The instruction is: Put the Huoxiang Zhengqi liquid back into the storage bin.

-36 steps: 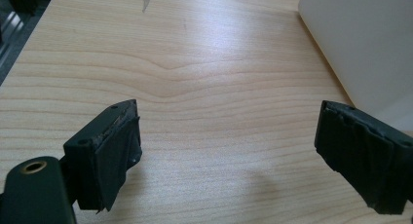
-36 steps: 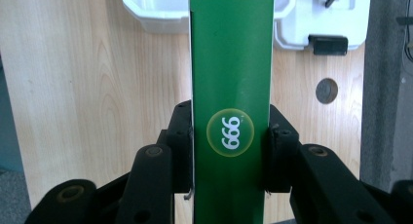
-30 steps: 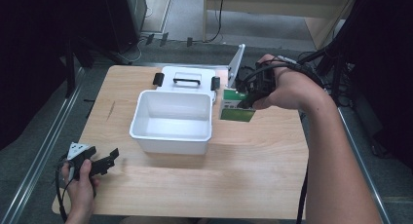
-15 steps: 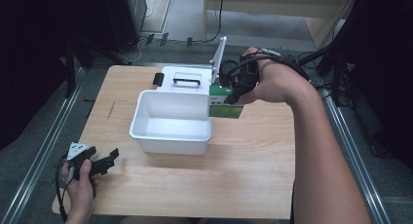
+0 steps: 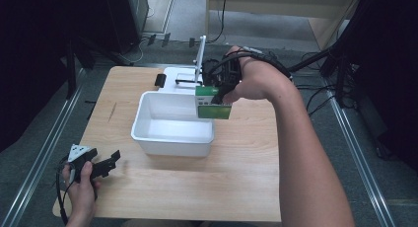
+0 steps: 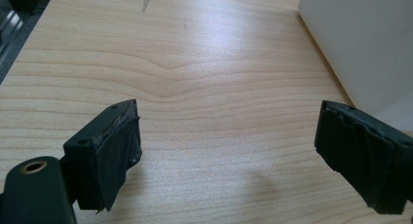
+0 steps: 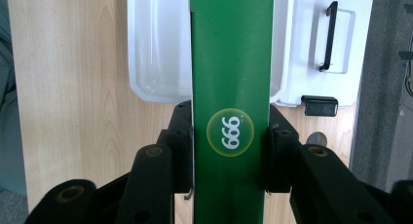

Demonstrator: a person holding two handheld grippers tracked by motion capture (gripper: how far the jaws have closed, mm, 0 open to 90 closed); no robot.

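Looks like the packing step: right gripper [image 5: 217, 96] jaws clamp the green box [image 7: 231, 112] over the white bin's [image 5: 148, 133] far-right corner; next, lower and release. Left gripper [image 6: 234, 156] sits wide open on the surface

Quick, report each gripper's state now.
Left gripper: open, holding nothing, low over the table.
Right gripper: shut on the green box.

A pale wood worktop [image 5: 236, 187] stands on a grey floor [image 5: 44, 133], with metal rails [image 5: 42, 155] along its left and right sides. Cables [image 5: 315, 96] trail over the floor at the right. Far off stands light wooden furniture [image 5: 276, 2], perhaps a shelf; both far corners are dark.
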